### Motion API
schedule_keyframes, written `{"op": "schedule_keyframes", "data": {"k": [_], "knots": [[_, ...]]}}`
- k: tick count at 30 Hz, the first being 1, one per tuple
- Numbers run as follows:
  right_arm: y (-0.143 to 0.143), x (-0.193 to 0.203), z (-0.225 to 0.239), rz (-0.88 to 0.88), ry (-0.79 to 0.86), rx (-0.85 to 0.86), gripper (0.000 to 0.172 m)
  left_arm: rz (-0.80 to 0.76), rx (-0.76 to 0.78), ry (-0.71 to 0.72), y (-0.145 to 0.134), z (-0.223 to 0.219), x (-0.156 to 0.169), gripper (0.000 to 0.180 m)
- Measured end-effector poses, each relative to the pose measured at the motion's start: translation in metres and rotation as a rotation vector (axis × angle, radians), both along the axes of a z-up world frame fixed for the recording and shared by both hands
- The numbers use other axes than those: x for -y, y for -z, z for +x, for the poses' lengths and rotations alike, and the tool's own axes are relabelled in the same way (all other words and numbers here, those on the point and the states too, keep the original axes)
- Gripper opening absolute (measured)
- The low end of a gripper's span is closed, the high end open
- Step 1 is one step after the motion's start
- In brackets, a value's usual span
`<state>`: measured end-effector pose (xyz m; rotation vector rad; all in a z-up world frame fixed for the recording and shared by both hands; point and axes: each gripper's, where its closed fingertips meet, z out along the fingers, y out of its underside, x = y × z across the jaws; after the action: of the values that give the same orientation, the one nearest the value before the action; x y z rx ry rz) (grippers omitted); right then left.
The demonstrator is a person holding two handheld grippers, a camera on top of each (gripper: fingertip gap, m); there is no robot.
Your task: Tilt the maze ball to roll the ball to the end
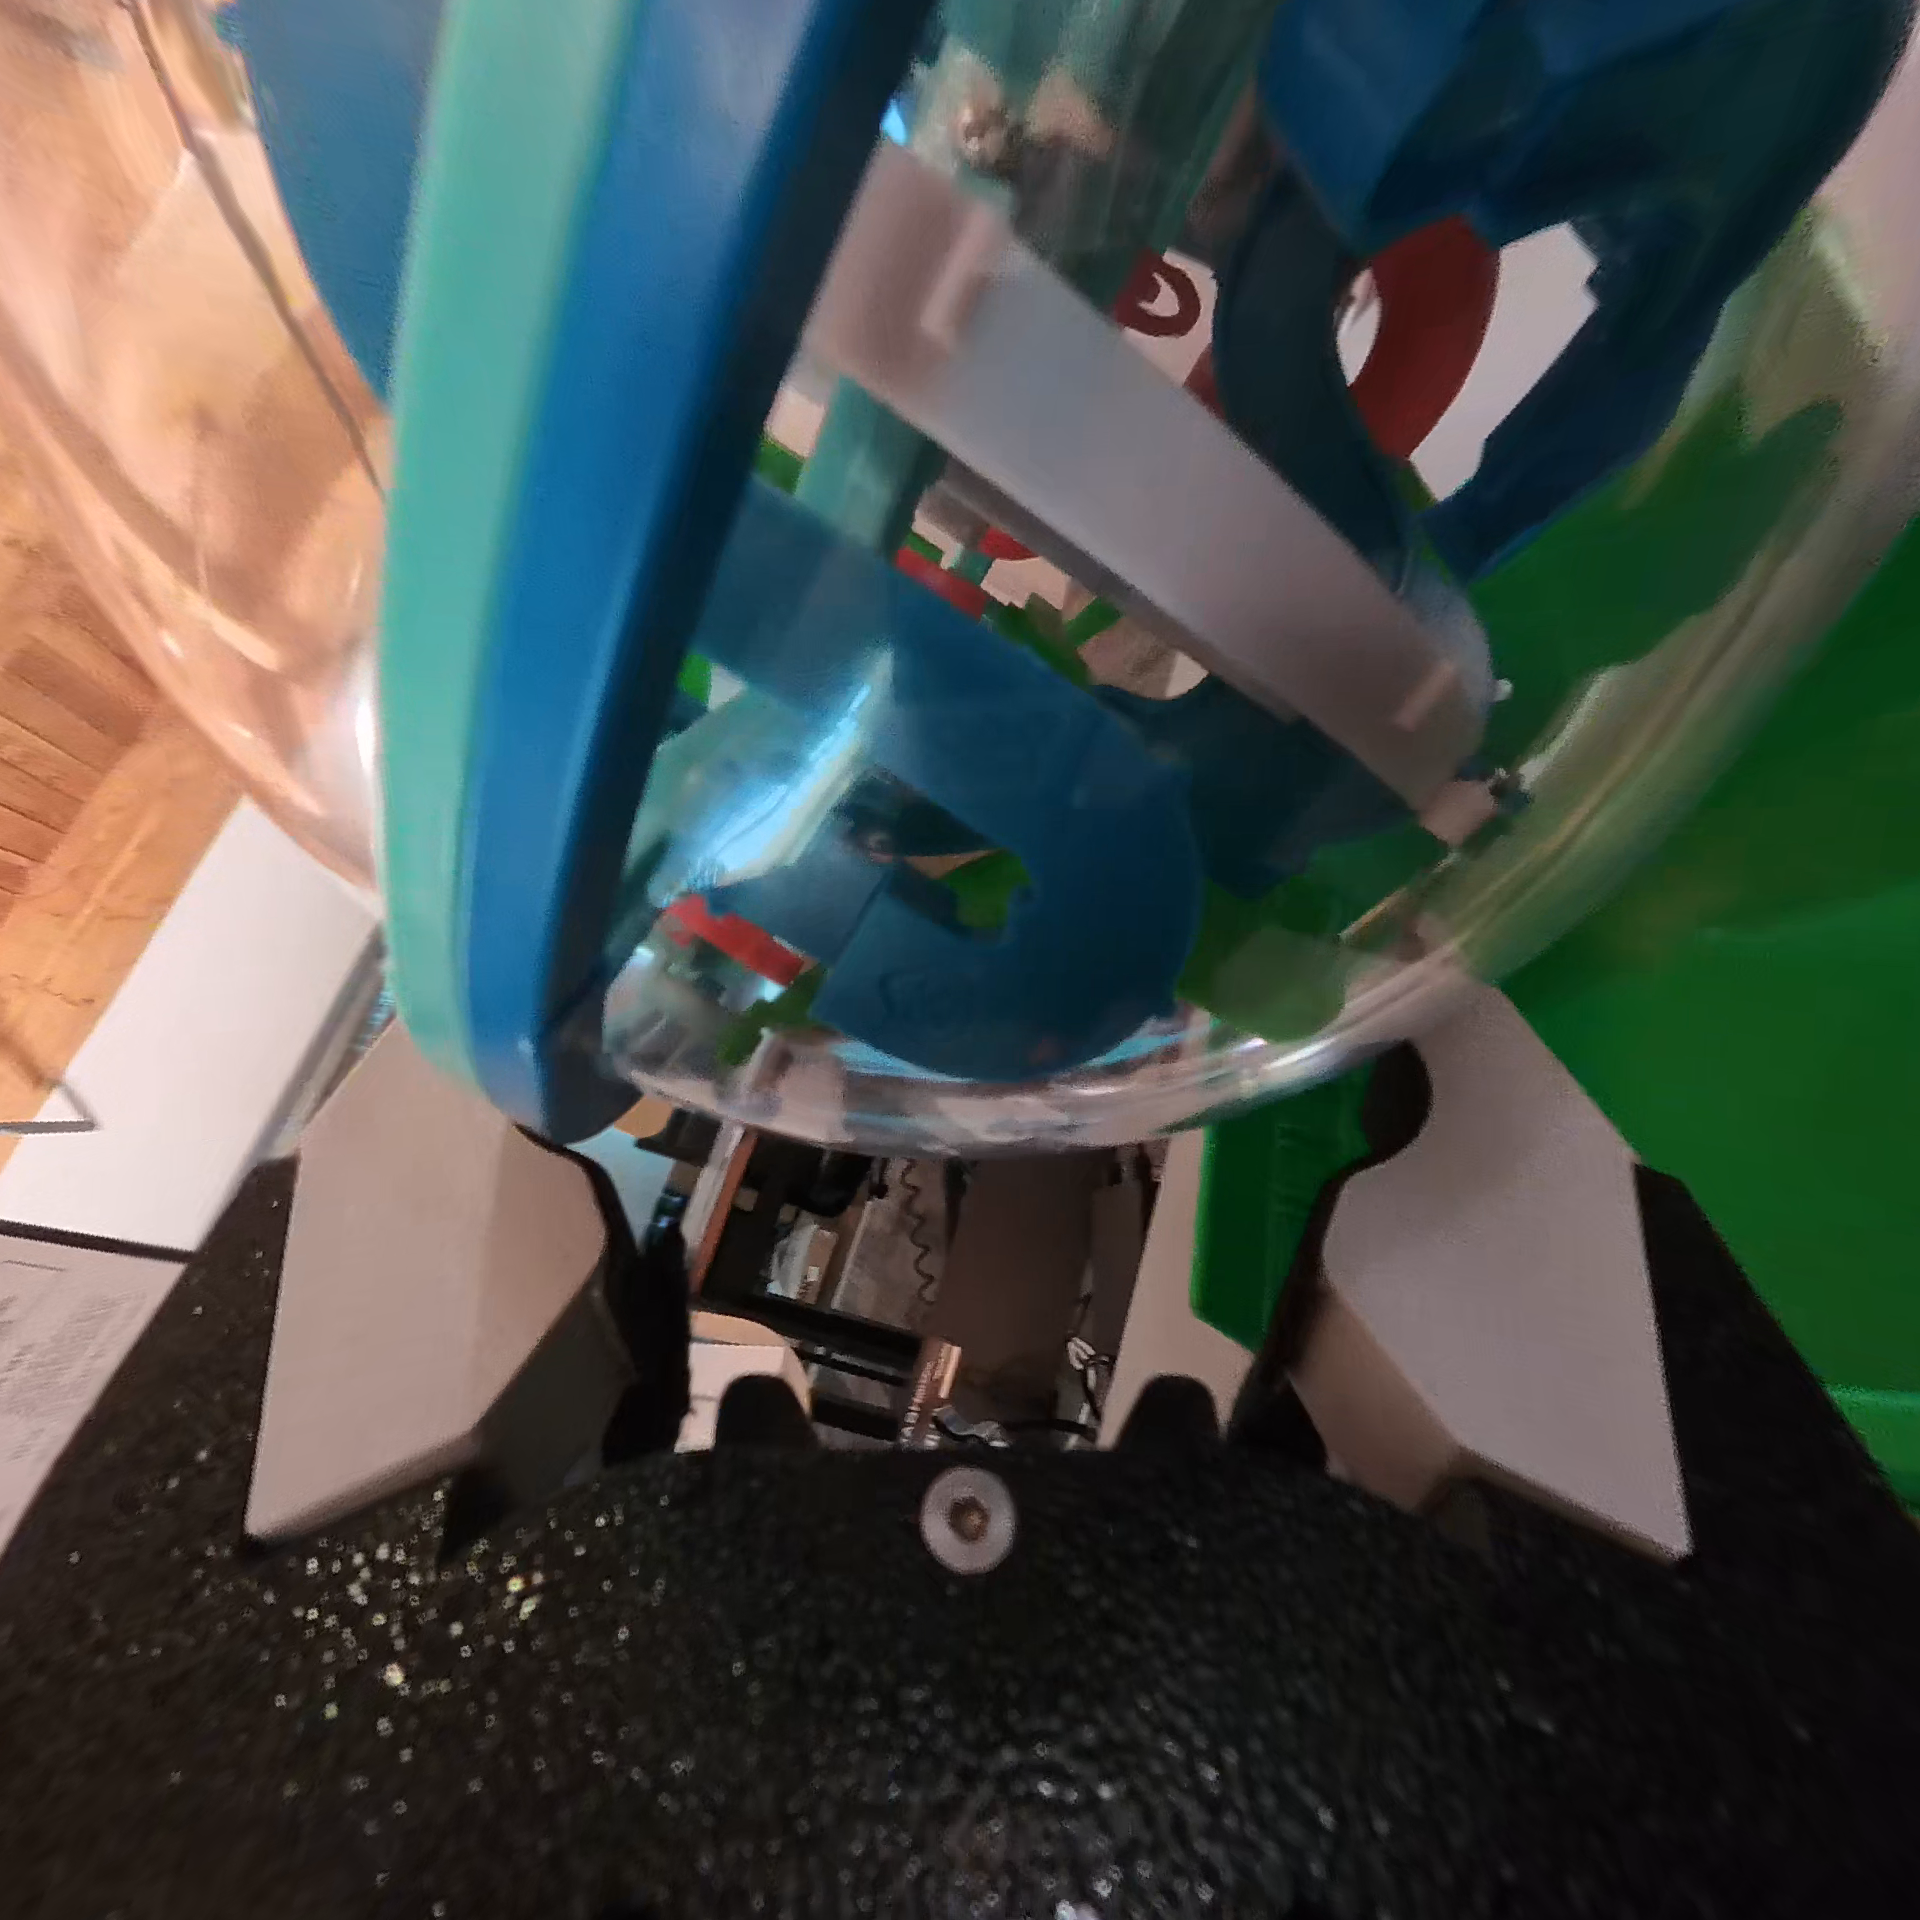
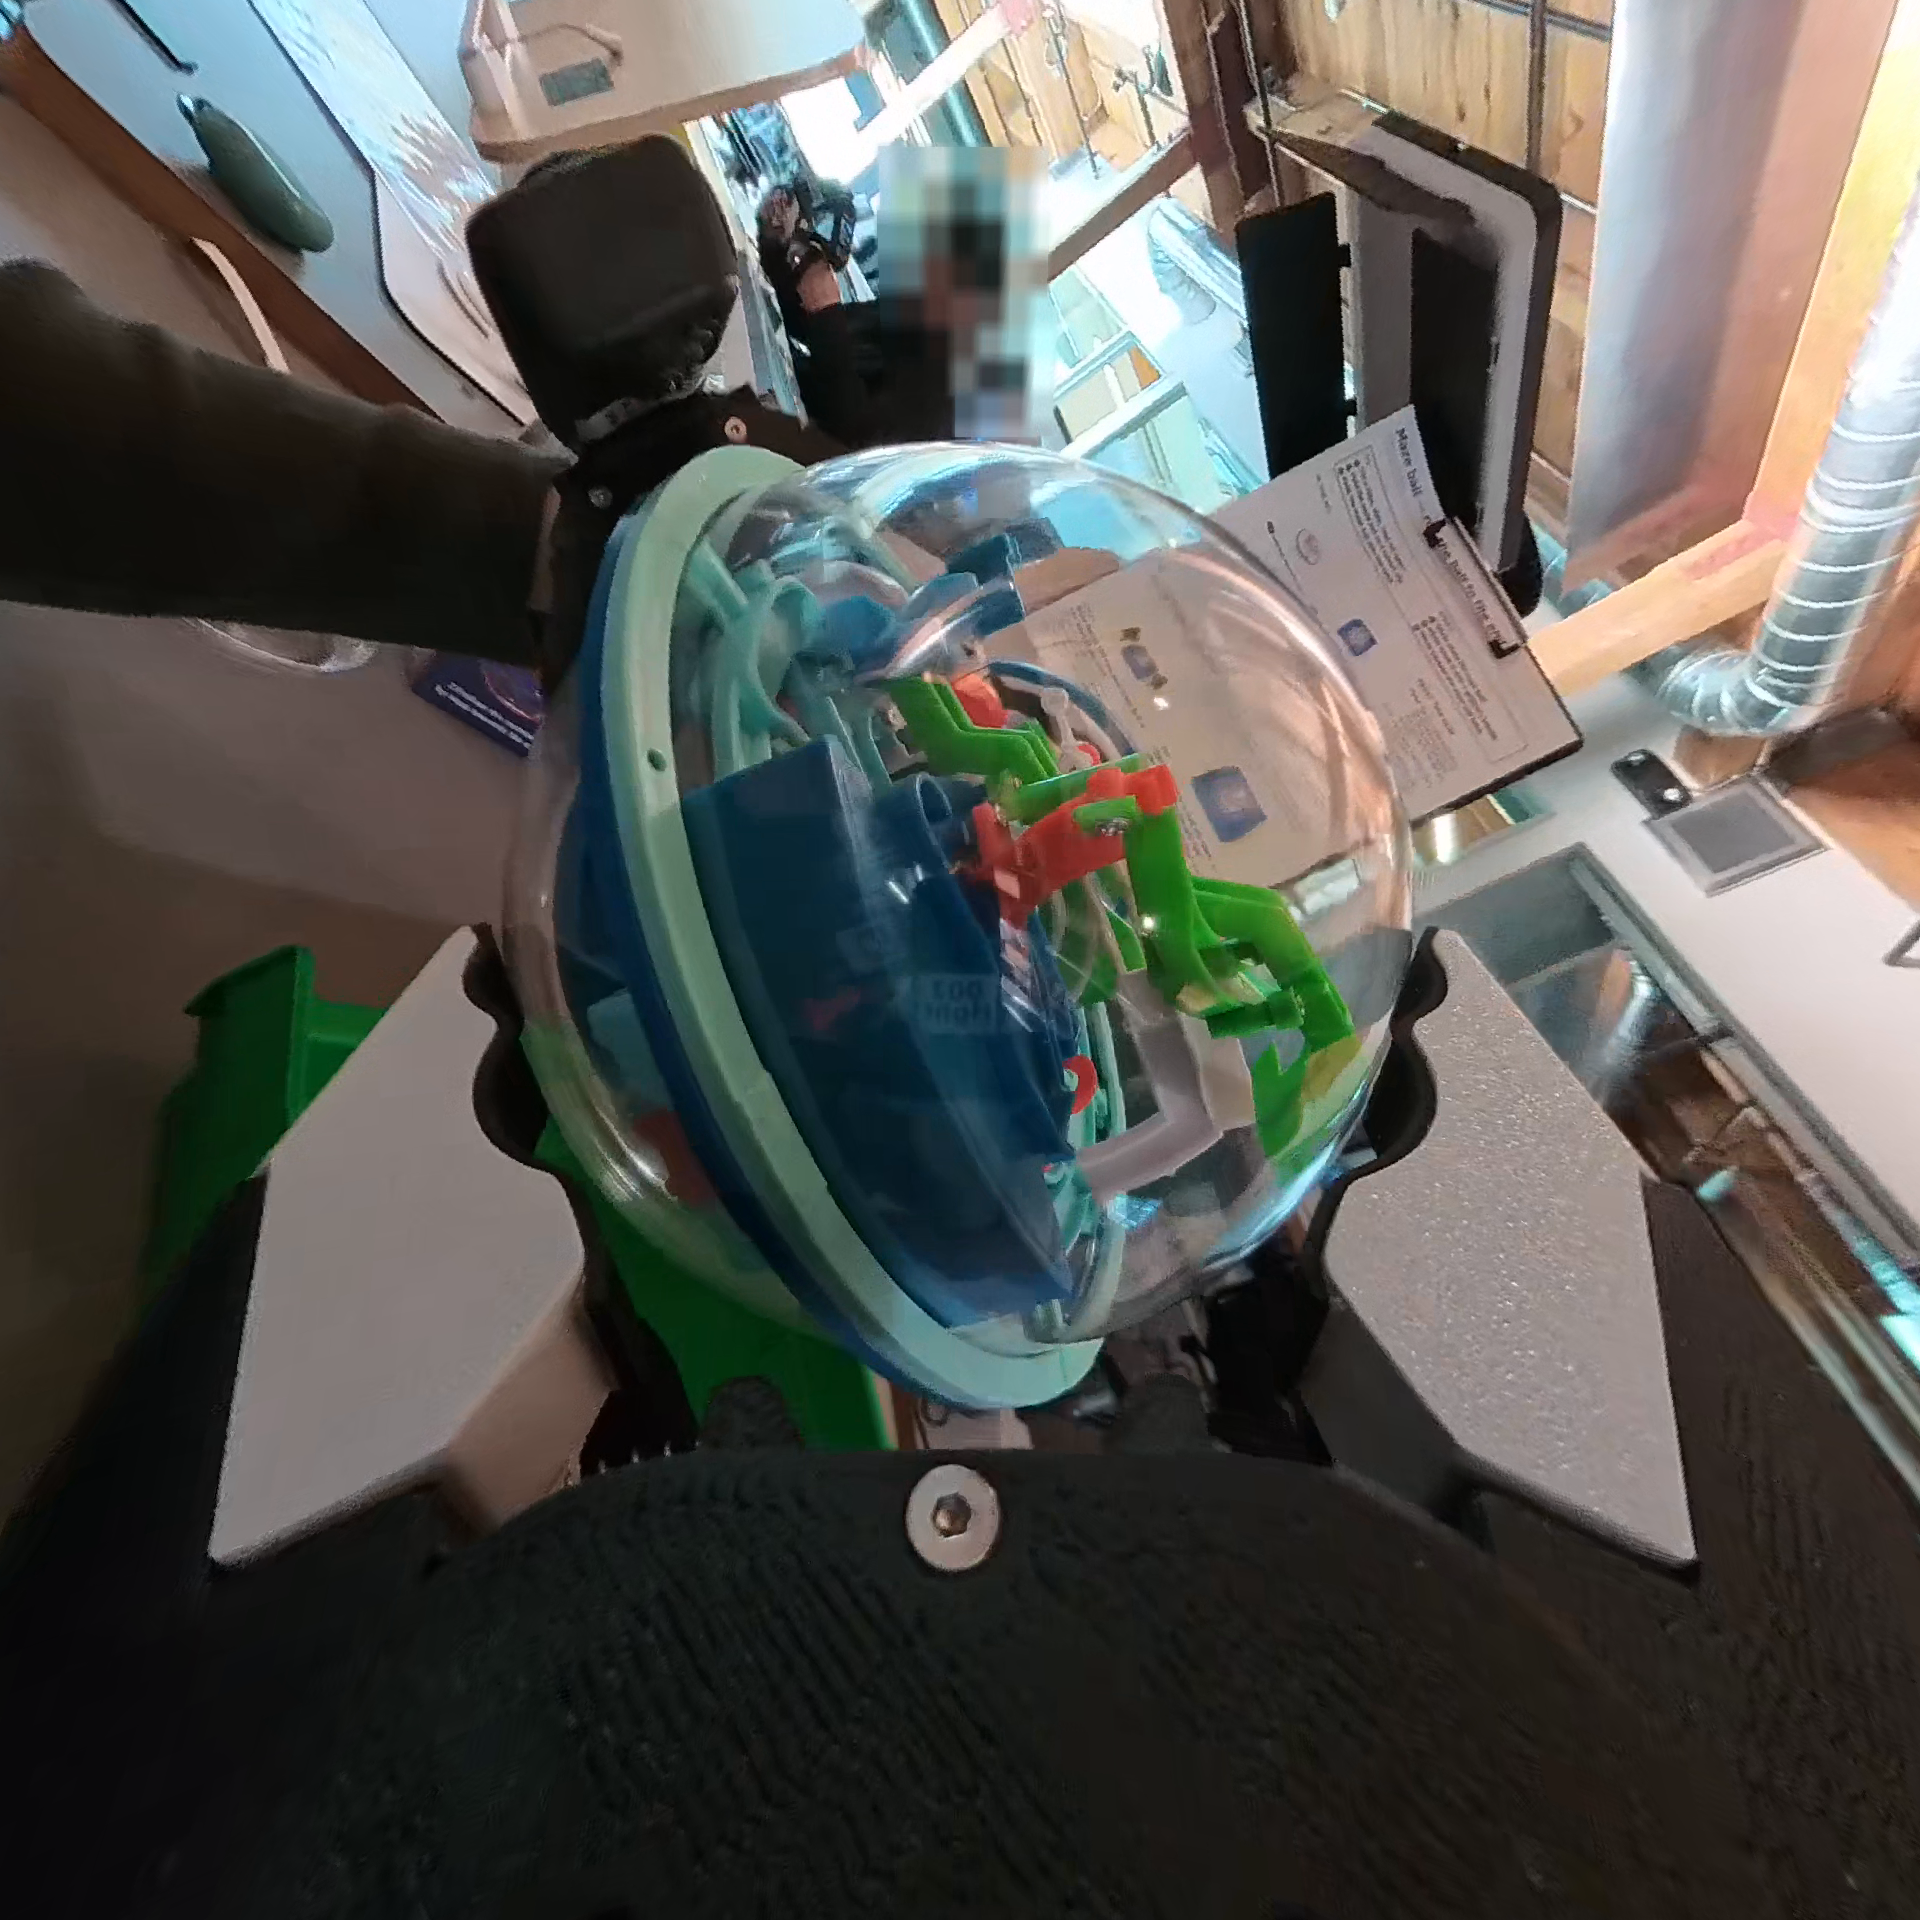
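There is one maze ball (image 2: pixel 956 914), a clear sphere with a pale green and blue band (image 2: pixel 665 810) around its middle and blue, green and red tracks inside. Two claws hold it. The right claw (image 2: pixel 951 997) is spread very wide, and the sphere sits between its two fingers; the dark pads (image 2: pixel 1397 1039) press the clear shell on both sides. The left claw (image 1: pixel 966 1070) is also wide open around the same sphere, which fills nearly all the space ahead of it. Its right finger (image 1: pixel 1392 1101) touches the shell from below, but blur makes it hard to see if the left one also presses. In the right wrist view, the left claw shows only as a dark body (image 2: pixel 603 301) beyond the ball, with a dark sleeve (image 2: pixel 239 478) reaching to it.

One green stand (image 2: pixel 260 1070) lies behind the right claw's left finger. One clipboard with a printed sheet (image 2: pixel 1455 613) is beyond the ball, to the right. One person (image 2: pixel 894 343) stands far behind.

The surface under the ball is a white table (image 2: pixel 208 790). The room has wooden walls (image 2: pixel 1455 62) and a silver flexible duct (image 2: pixel 1829 582) at the far right.

The small ball inside the maze I cannot find. The left wrist view is blurred by motion, and the sphere is cut off at its top edge.
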<state>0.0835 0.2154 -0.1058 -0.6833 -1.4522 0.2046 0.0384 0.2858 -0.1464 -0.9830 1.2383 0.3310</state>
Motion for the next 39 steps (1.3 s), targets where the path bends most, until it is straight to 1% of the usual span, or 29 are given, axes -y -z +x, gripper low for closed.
{"op": "schedule_keyframes", "data": {"k": [6, 9, 14, 19, 23, 27, 33, 39], "knots": [[-0.007, 0.002, -0.001, -0.157, -0.088, -0.069, 0.16, -0.195, 0.067, 0.093, 0.015, 0.011, 0.002, 0.154], [-0.008, -0.002, 0.001, -0.234, -0.106, -0.09, 0.159, -0.27, 0.086, 0.115, 0.022, 0.015, 0.001, 0.153], [-0.01, -0.008, 0.002, -0.337, -0.118, -0.114, 0.159, -0.369, 0.118, 0.148, 0.029, 0.02, 0.001, 0.155], [-0.021, -0.012, 0.002, -0.456, -0.165, -0.201, 0.159, -0.495, 0.188, 0.218, 0.032, 0.027, 0.005, 0.154], [-0.027, -0.016, 0.005, -0.504, -0.188, -0.249, 0.159, -0.53, 0.231, 0.251, 0.031, 0.033, 0.005, 0.153], [-0.032, -0.021, 0.009, -0.567, -0.217, -0.297, 0.16, -0.543, 0.274, 0.283, 0.023, 0.034, 0.009, 0.154], [-0.046, -0.028, 0.017, -0.737, -0.292, -0.41, 0.16, -0.582, 0.391, 0.378, 0.001, 0.037, 0.022, 0.154], [-0.053, -0.035, 0.022, -0.852, -0.346, -0.485, 0.16, -0.6, 0.485, 0.438, -0.014, 0.037, 0.028, 0.154]]}}
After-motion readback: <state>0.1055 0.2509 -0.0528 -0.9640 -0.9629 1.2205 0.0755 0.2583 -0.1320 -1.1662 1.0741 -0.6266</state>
